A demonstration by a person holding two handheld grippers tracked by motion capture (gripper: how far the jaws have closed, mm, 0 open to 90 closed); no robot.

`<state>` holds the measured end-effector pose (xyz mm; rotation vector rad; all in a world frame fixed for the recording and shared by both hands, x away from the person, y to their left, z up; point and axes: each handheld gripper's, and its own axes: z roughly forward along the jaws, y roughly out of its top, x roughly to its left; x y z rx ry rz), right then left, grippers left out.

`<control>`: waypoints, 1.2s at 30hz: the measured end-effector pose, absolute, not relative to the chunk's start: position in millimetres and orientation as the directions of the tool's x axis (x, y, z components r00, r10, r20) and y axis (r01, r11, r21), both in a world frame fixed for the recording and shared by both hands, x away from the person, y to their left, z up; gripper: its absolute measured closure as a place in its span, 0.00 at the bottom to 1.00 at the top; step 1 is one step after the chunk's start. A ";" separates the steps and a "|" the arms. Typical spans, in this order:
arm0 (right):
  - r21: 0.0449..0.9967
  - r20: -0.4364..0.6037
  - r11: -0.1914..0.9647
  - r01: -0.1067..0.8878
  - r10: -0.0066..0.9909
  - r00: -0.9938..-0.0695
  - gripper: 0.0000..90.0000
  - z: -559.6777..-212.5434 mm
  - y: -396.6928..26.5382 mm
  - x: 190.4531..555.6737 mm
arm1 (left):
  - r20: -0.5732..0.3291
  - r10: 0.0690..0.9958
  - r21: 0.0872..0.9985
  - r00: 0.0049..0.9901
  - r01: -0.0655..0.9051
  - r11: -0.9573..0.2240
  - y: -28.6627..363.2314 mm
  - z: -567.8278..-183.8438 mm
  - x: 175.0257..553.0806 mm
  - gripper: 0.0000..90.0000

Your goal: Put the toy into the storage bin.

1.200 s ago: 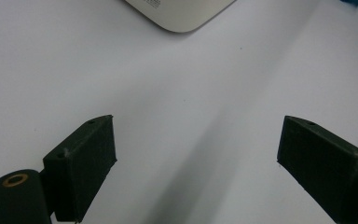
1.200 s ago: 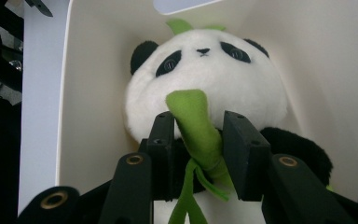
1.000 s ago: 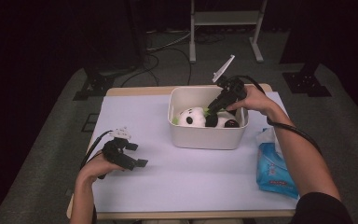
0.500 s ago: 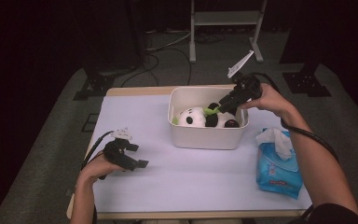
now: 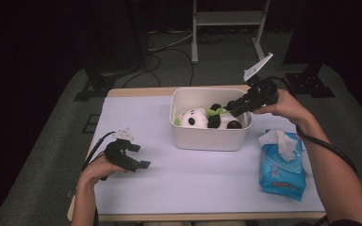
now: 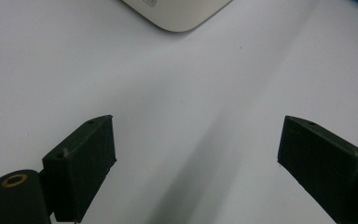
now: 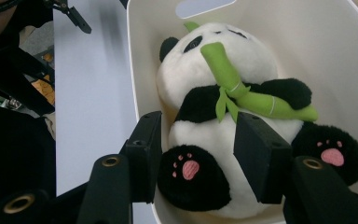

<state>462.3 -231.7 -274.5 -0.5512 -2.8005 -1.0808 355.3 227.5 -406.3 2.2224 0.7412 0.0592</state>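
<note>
My right gripper (image 5: 232,106) hangs over the bin's (image 5: 207,137) right rim, jaws just opened and empty; the panda (image 7: 223,116) lies beneath them.

A plush panda (image 5: 202,118) lies in the white bin (image 5: 207,139), the right hand-held gripper (image 5: 230,108) just above it.

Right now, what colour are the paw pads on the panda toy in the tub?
Pink, on black feet; the panda toy shows them best in the right gripper view.
</note>
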 end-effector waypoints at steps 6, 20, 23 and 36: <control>0.645 0.215 0.665 0.377 0.315 -0.924 0.54 -276.7 -243.6 454.0 | -0.182 0.530 0.691 0.828 0.491 -0.530 227.9 -405.3 354.1 0.11; 0.668 0.220 0.628 0.399 0.346 -0.912 0.50 -282.6 -267.8 434.4 | -0.180 0.527 0.691 0.830 0.488 -0.533 226.7 -405.0 353.9 0.11; 0.668 0.222 0.625 0.404 0.351 -0.910 0.50 -284.8 -272.6 431.3 | -0.178 0.529 0.690 0.830 0.488 -0.534 227.3 -404.9 353.9 0.11; 0.670 0.221 0.603 0.433 0.395 -0.892 0.48 -297.4 -301.0 409.9 | -0.178 0.526 0.687 0.832 0.487 -0.538 224.5 -404.8 353.2 0.11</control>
